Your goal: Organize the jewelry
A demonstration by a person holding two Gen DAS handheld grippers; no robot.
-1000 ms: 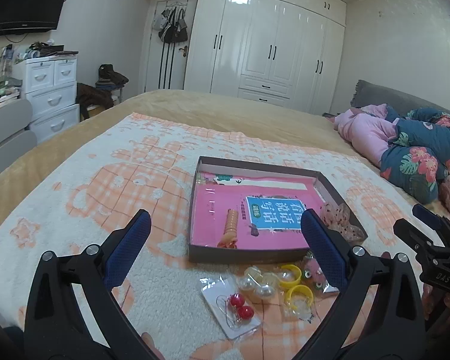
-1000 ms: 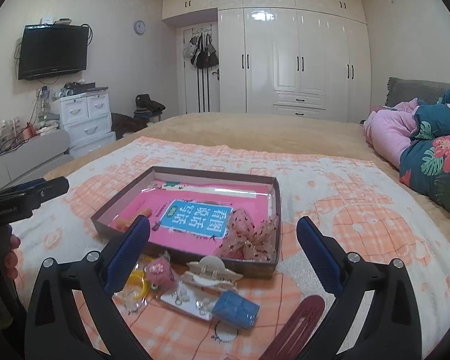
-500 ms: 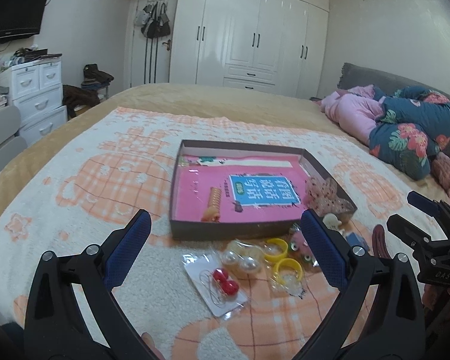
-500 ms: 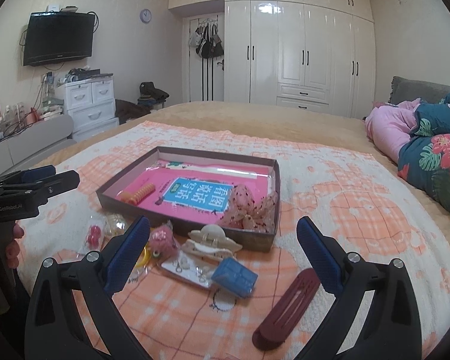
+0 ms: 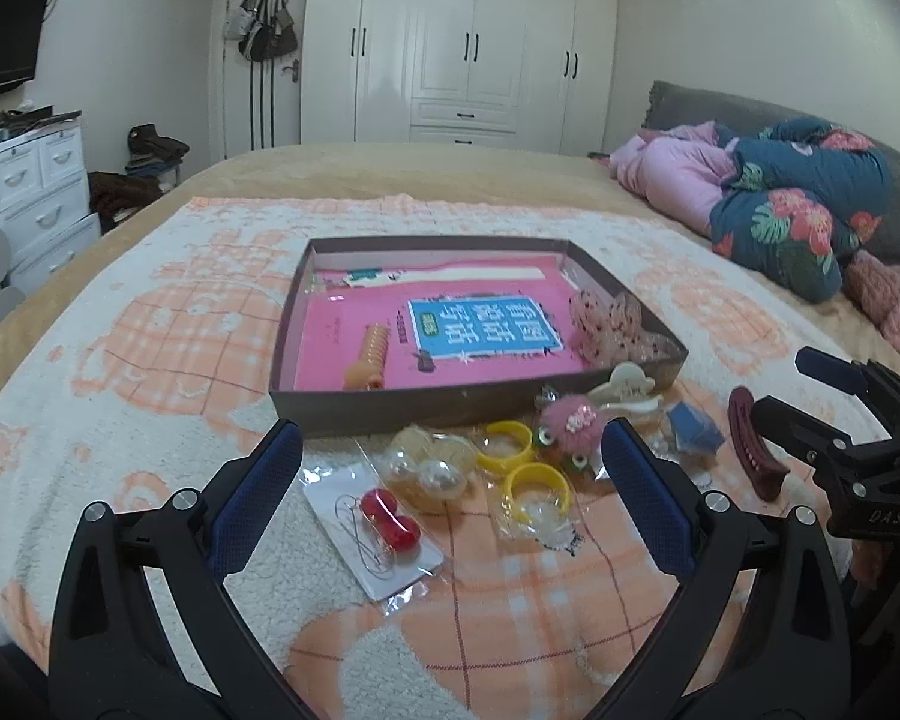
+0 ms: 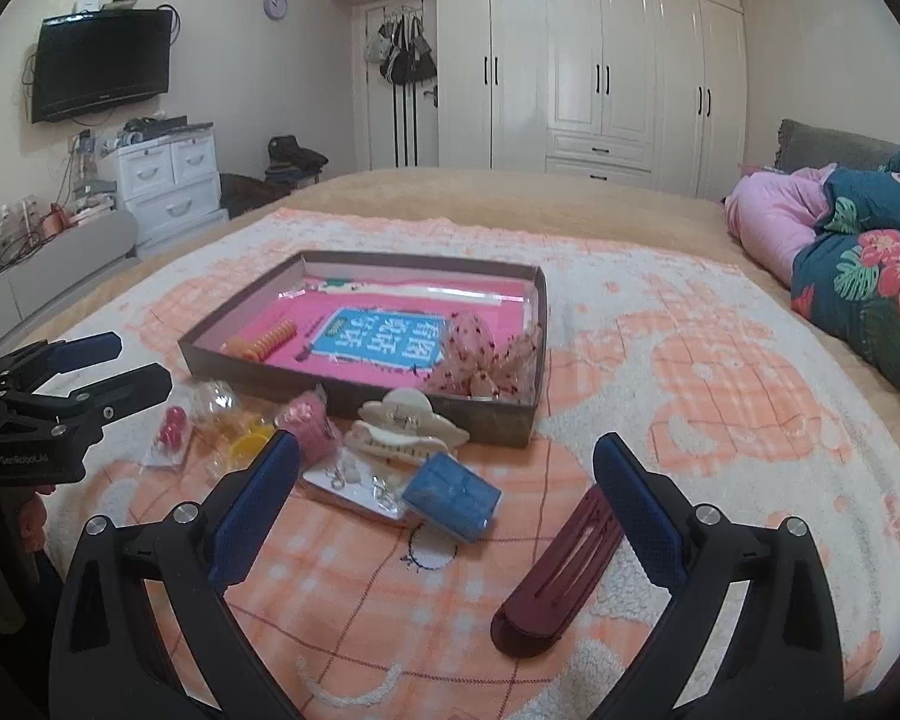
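Observation:
A shallow brown box (image 5: 438, 405) (image 6: 513, 420) with a pink lining lies on the bed blanket. It holds an orange spiral hair tie (image 5: 371, 354) and a pink dotted bow (image 6: 480, 354). Loose pieces lie in front of it: a card with red bead earrings (image 5: 384, 522), clear beads (image 5: 432, 468), yellow rings (image 5: 519, 468), a pink pompom (image 5: 570, 426), a cream claw clip (image 6: 408, 429), a blue case (image 6: 453, 495) and a maroon hair clip (image 6: 561, 576). My left gripper (image 5: 450, 498) is open and empty above the earrings. My right gripper (image 6: 444, 498) is open and empty above the blue case.
A folded floral quilt and pink bedding (image 5: 780, 204) lie at the bed's right side. White drawers (image 6: 162, 180) and a wall TV (image 6: 99, 63) stand at the left, wardrobes (image 6: 570, 60) behind. The blanket (image 6: 720, 390) spreads around the box.
Both grippers have moved forward and lower towards the loose pieces in front of the box. Both stay open and empty.

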